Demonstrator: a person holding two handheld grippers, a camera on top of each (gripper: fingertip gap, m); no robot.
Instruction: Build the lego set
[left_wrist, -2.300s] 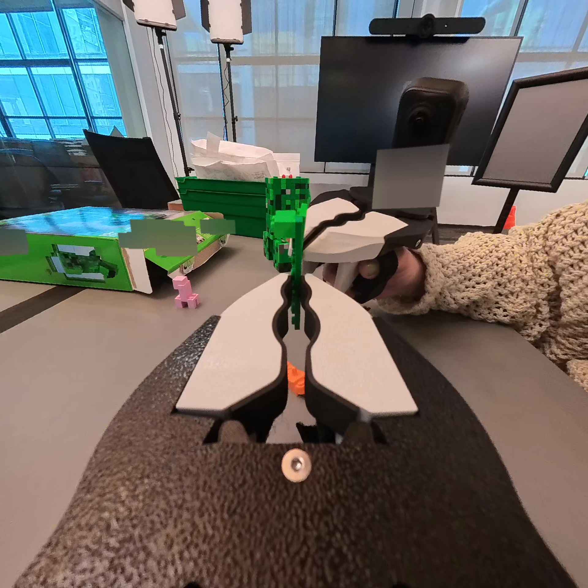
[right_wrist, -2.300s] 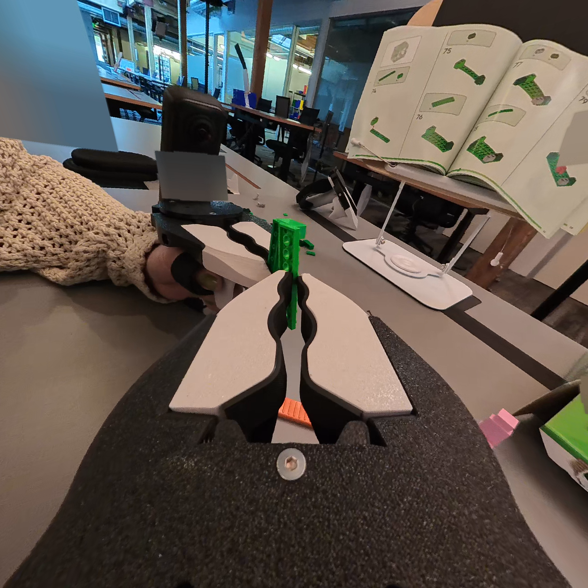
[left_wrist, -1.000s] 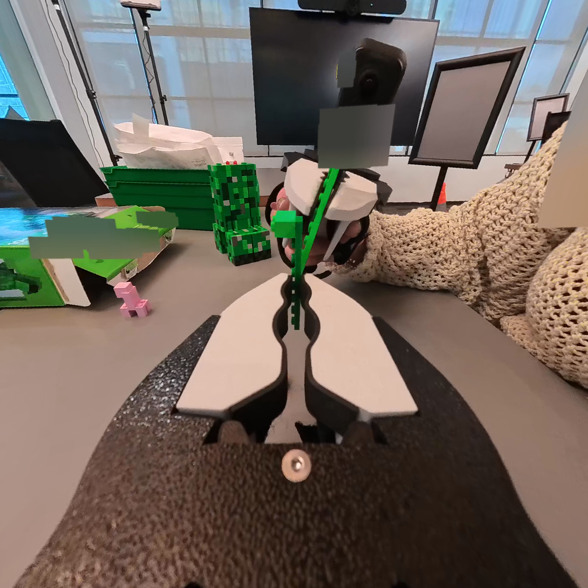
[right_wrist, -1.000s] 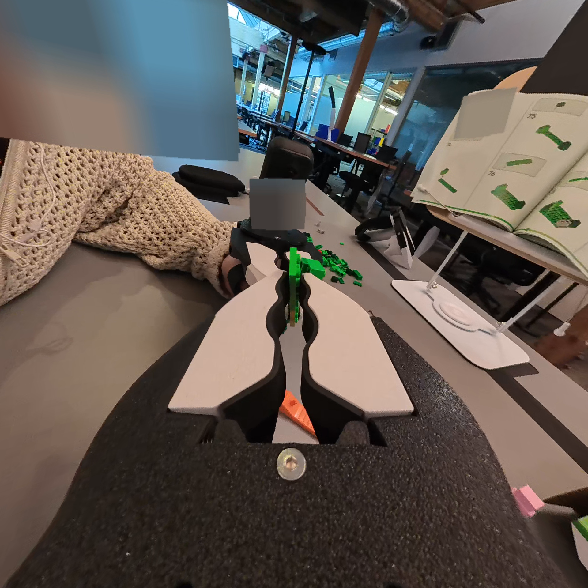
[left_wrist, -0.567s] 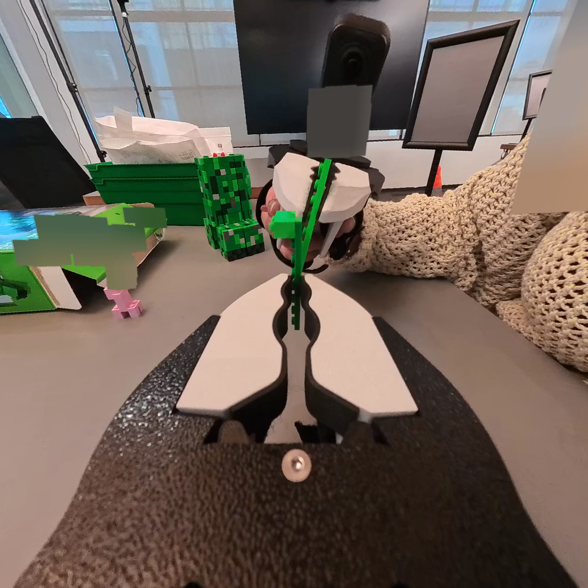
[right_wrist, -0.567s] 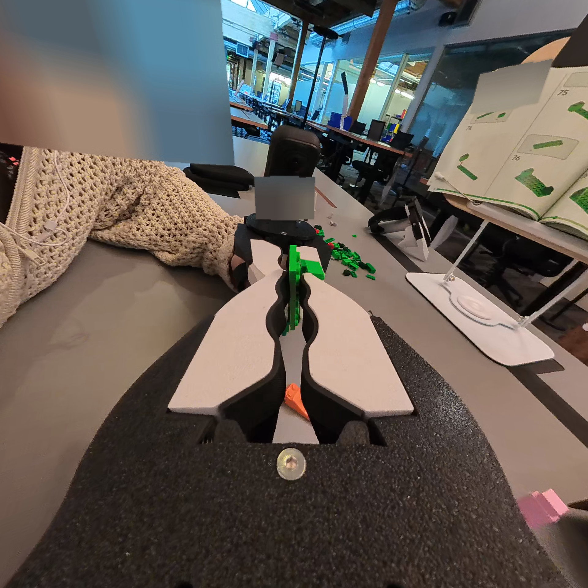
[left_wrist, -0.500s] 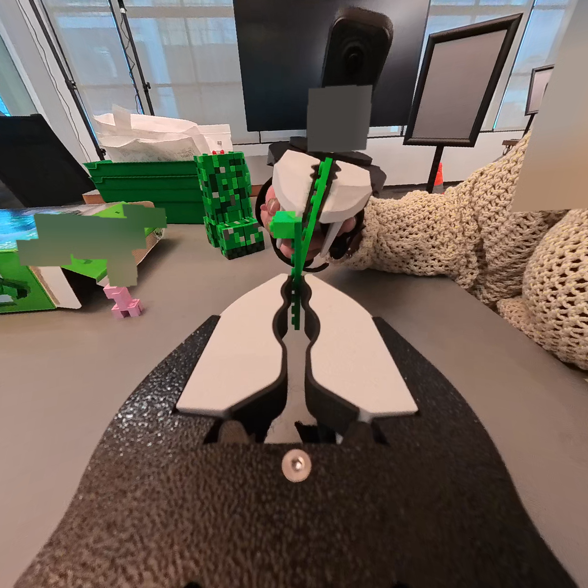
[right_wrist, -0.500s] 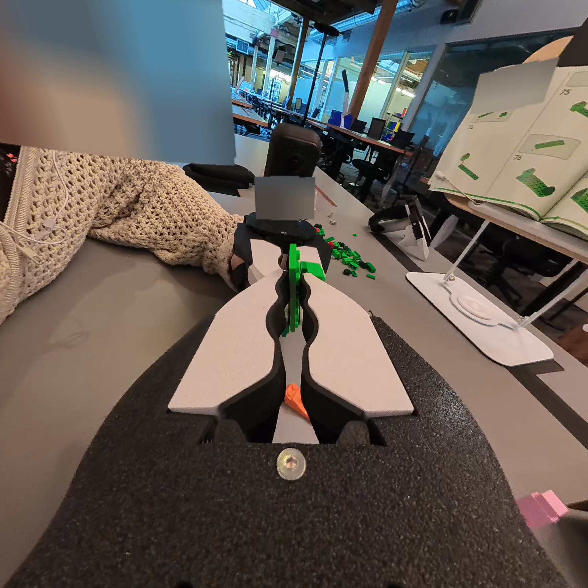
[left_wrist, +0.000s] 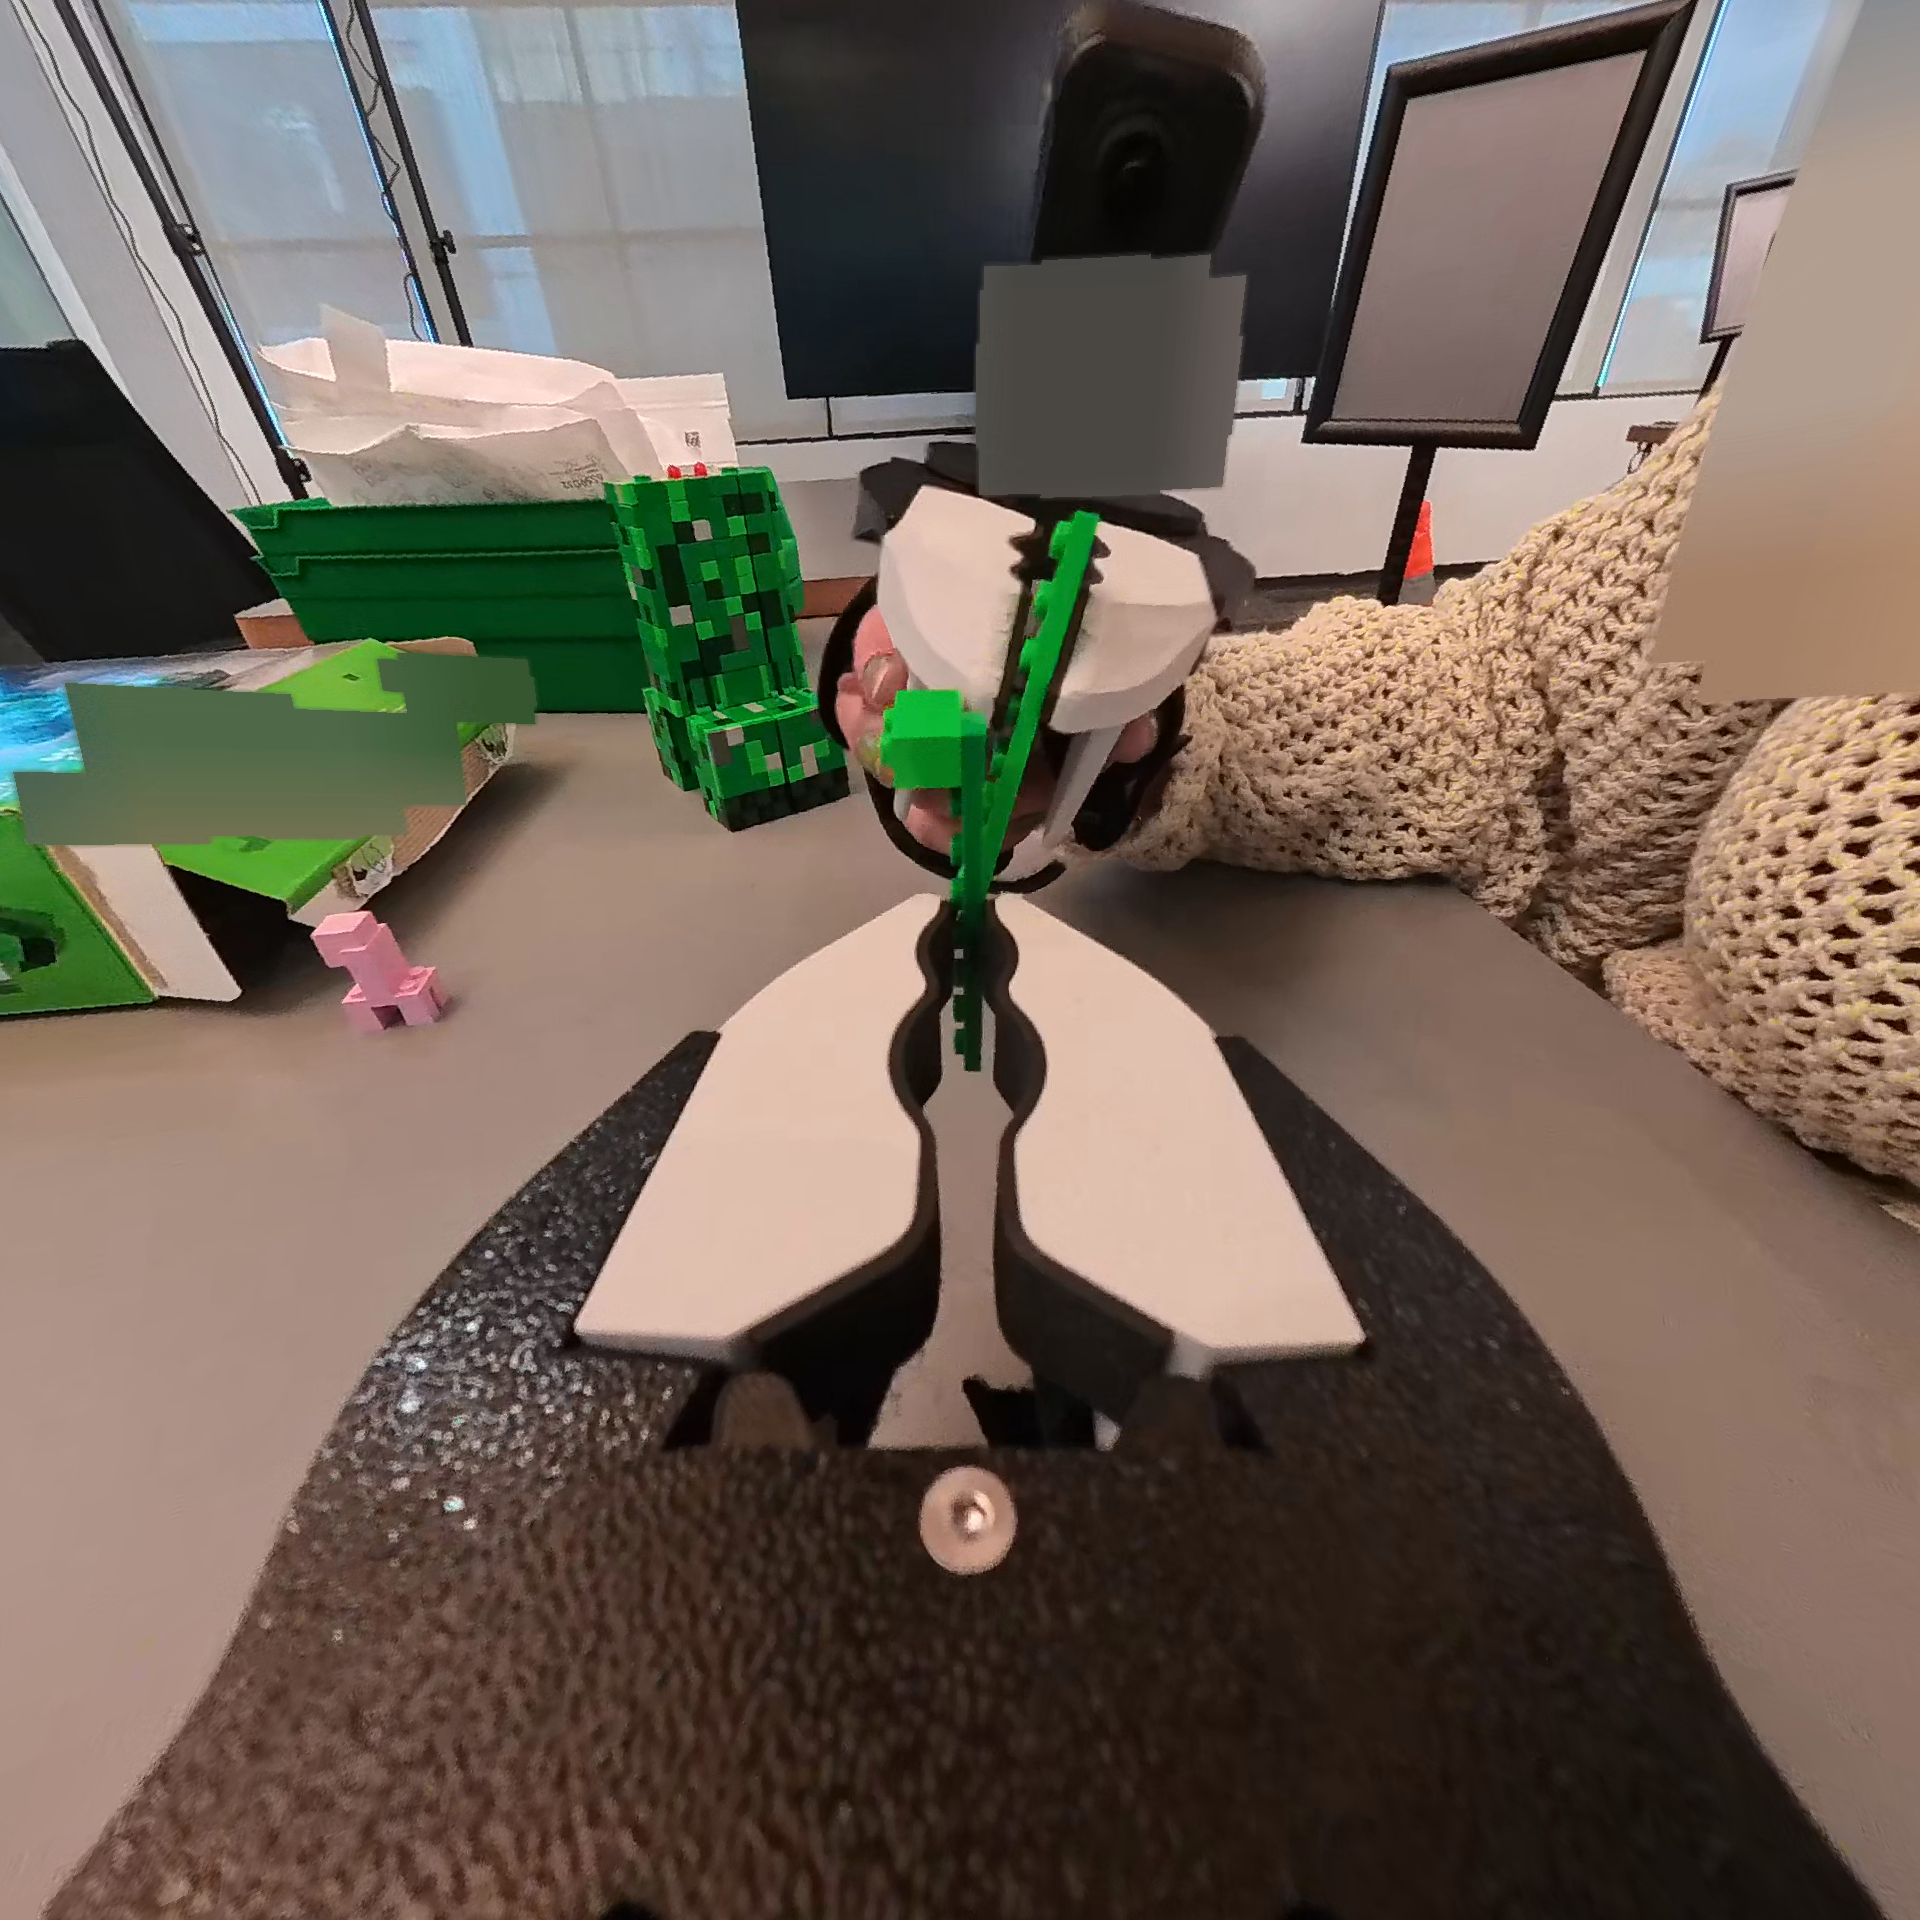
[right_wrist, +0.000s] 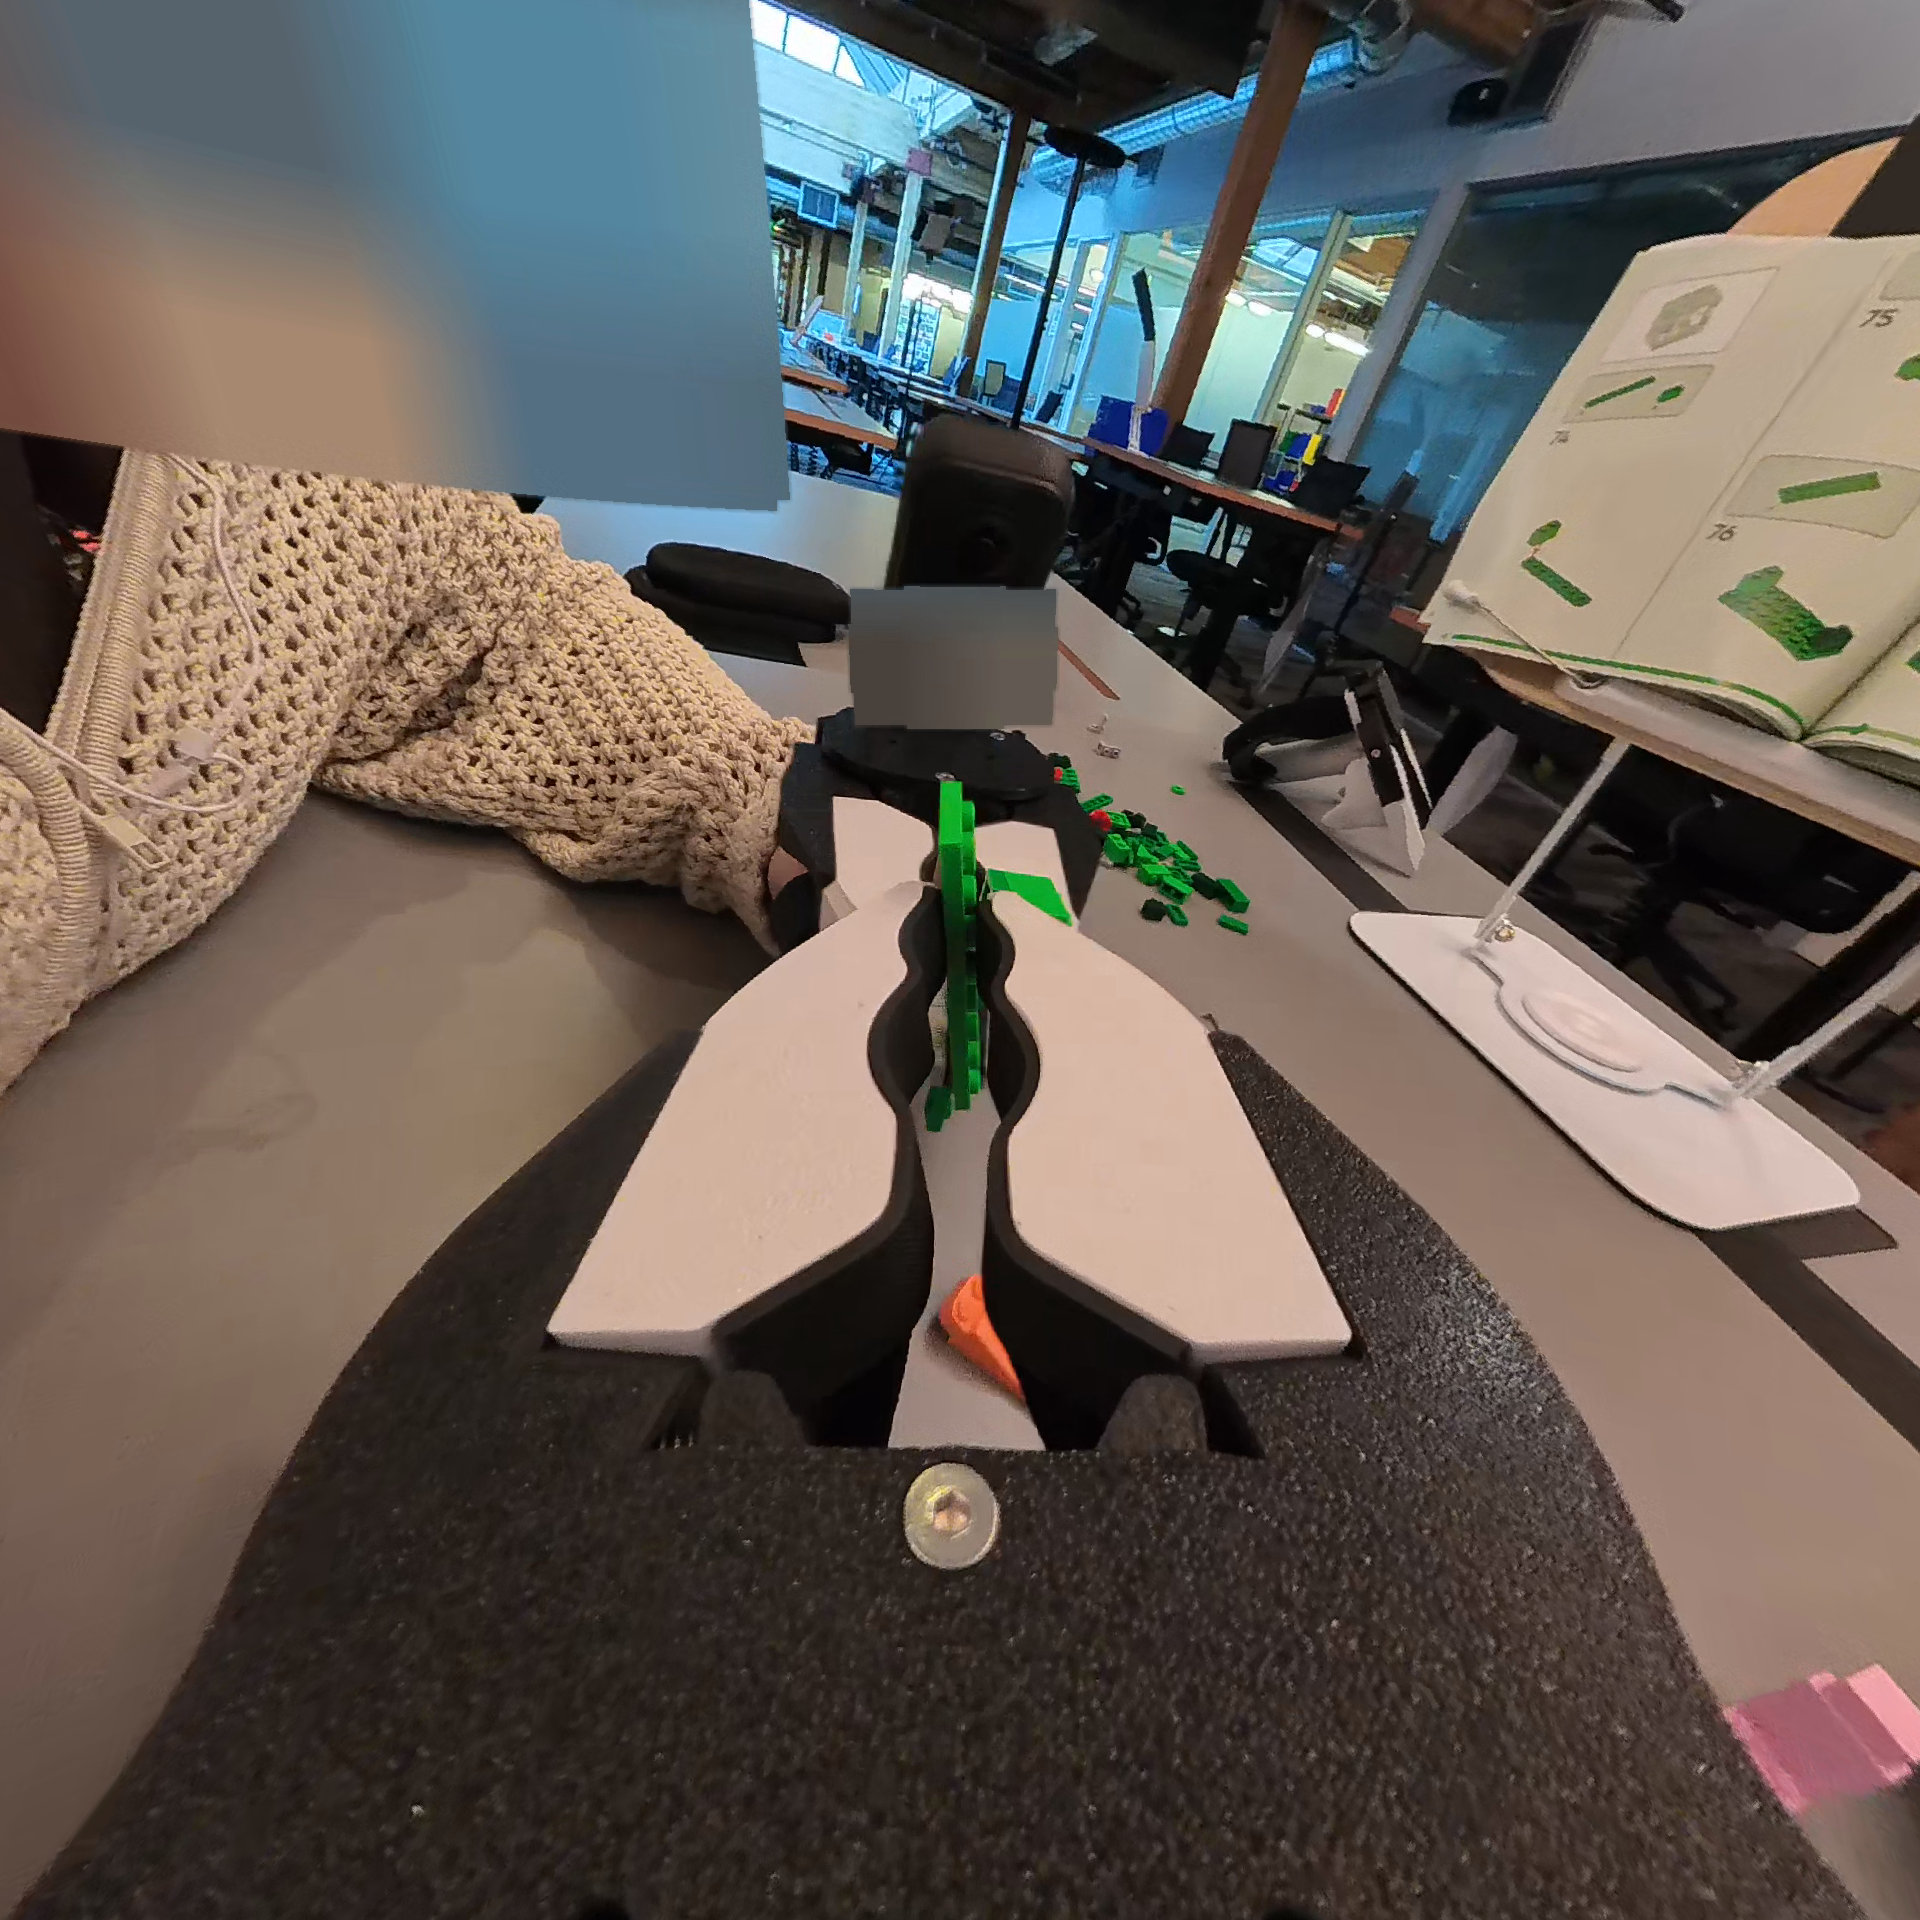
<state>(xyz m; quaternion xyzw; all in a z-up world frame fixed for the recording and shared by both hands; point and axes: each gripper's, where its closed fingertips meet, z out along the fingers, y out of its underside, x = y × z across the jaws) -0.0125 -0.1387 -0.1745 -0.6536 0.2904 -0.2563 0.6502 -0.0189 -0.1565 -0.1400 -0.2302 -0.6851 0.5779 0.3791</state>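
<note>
**Two plates held edge-on between facing grippers; joining step in hand**

Left gripper (left_wrist: 964, 997): fingers pressed onto a thin green plate (left_wrist: 968, 977) at frame centre, held edge-on with its studs showing along the edge. A small green brick (left_wrist: 925, 740) sits on the plate's left side, above the fingertips.

Right gripper (right_wrist: 961, 997): fingers pinching a second green plate (right_wrist: 958, 935), also edge-on, at frame centre. In the left wrist view this gripper (left_wrist: 1044, 613) faces the camera from upper centre, its plate (left_wrist: 1039, 665) slanting down to meet the left one just above the left fingertips. Whether the two plates are touching or already clipped cannot be told.

Surroundings: a finished green figure (left_wrist: 727, 644) stands on the table (left_wrist: 520, 1039) left of centre, a pink figure (left_wrist: 379, 971) nearer the left edge, beside the box (left_wrist: 125, 831). Loose green pieces (right_wrist: 1164, 862) lie right of centre in the right wrist view; the instruction book (right_wrist: 1714, 499) stands open at upper right; an orange piece (right_wrist: 971, 1325) shows low between the right fingers.

Judgement: the step is mating the two plates. The next move calls for squaring the slanted plate to the other, studs to underside, then pressing together without either slipping in its grip.
</note>
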